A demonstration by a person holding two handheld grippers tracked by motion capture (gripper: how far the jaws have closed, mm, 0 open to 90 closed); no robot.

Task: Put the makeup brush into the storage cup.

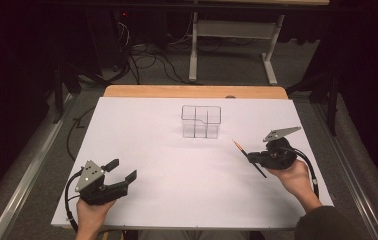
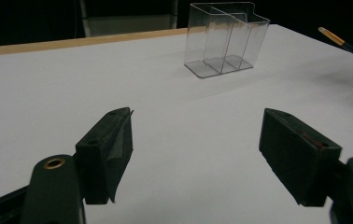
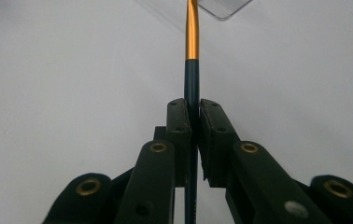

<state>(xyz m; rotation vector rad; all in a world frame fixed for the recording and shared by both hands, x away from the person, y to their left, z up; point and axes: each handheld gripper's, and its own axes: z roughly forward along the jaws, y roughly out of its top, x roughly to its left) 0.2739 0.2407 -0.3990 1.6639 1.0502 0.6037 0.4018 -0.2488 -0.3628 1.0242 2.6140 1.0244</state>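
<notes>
Left gripper [image 1: 125, 171] sits low over the near-left part of the white-covered bench [image 1: 177, 170], jaws spread wide with nothing between them. Mid-bench, toward the far edge: clear plastic organiser box with inner dividers [image 1: 201, 121], upright, well apart from both grippers. Right gripper [image 1: 253, 157] held above the bench's right side, jaws clamped tight on a slim dark-handled brush with a gold ferrule [image 3: 192, 84]. Brush tip points up-left toward the box, near it but not touching.
</notes>
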